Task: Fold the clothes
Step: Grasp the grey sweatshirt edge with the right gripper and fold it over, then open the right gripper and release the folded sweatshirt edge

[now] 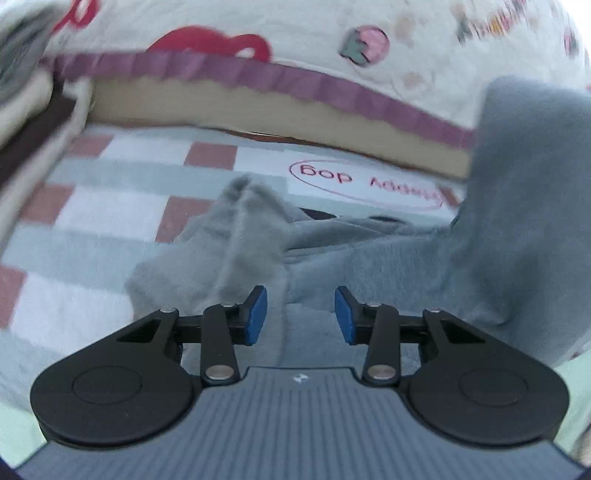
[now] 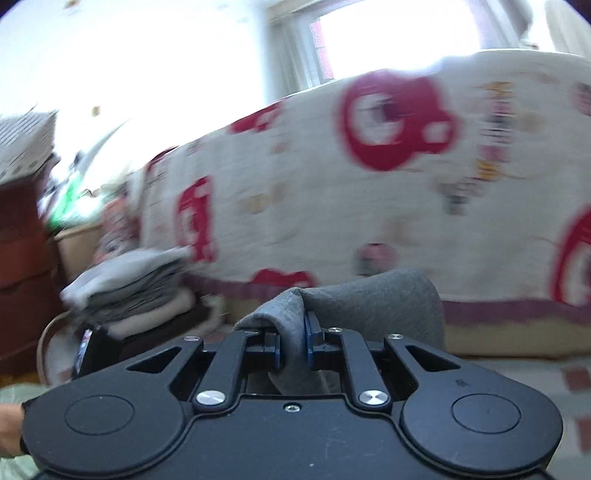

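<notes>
A grey fleece garment [image 1: 388,258] lies crumpled on a checked pink, white and grey cover [image 1: 92,214]; one part of it rises steeply at the right of the left wrist view. My left gripper [image 1: 300,314] hangs open just above the cloth, its blue pads [image 1: 258,314] apart with nothing pinched between them. In the right wrist view my right gripper [image 2: 293,345] is shut on a bunched fold of the same grey garment [image 2: 369,306], which arches up over the fingers and falls away behind them.
A white quilt with red prints and a purple border [image 1: 258,77] hangs over a bed edge behind the cover. A stack of folded clothes [image 2: 129,284] sits at the left, beside brown furniture [image 2: 22,258]. A bright window [image 2: 388,33] is beyond.
</notes>
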A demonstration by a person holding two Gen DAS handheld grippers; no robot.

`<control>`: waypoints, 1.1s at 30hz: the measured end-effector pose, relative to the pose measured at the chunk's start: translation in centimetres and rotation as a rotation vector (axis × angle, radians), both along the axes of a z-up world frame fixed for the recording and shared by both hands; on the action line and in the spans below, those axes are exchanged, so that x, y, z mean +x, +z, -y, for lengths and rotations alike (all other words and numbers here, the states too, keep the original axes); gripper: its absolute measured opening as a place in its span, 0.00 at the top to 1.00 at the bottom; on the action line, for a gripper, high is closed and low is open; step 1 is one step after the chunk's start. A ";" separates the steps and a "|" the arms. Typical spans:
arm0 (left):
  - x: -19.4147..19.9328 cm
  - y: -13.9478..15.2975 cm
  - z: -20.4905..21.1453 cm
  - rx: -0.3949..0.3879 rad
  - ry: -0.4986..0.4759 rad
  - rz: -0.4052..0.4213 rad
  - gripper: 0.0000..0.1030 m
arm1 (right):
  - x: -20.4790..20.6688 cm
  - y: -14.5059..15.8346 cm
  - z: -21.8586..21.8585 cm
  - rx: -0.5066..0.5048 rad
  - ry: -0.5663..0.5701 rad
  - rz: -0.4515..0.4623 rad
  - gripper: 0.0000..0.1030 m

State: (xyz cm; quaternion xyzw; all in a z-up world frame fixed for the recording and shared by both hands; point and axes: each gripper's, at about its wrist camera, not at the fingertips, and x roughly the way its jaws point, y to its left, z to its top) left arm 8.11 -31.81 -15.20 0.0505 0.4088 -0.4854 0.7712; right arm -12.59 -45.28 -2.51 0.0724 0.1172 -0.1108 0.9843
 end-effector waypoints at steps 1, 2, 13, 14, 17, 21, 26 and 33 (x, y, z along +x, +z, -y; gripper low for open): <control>0.5 -0.3 -0.8 -0.030 0.014 -0.035 0.63 | 1.5 -0.3 -0.7 -0.020 0.027 -0.021 0.86; 1.0 -0.5 -1.6 -0.061 0.030 -0.070 0.63 | 2.9 -0.8 -1.4 -0.030 0.050 -0.041 0.86; 2.9 -3.8 -8.4 -0.140 0.110 -0.151 0.62 | 12.8 -8.1 -8.3 -0.028 0.222 -0.241 0.86; 3.2 -4.1 -8.9 -0.141 0.121 -0.158 0.62 | 12.9 -8.5 -8.7 -0.029 0.229 -0.253 0.86; 4.1 -4.4 -10.5 -0.172 0.161 -0.190 0.62 | 12.9 -9.4 -9.3 -0.043 0.217 -0.261 0.86; 4.7 -4.2 -11.3 -0.163 0.176 -0.204 0.63 | 13.8 -8.4 -11.5 -0.207 0.075 -0.269 0.86; 5.0 -3.5 -12.3 -0.182 0.205 -0.209 0.63 | 17.1 -9.7 -11.2 -0.105 0.109 -0.434 0.83; 4.8 -0.2 -12.4 -0.274 0.215 -0.220 0.62 | 14.4 -8.0 -11.0 -0.022 0.186 -0.464 0.63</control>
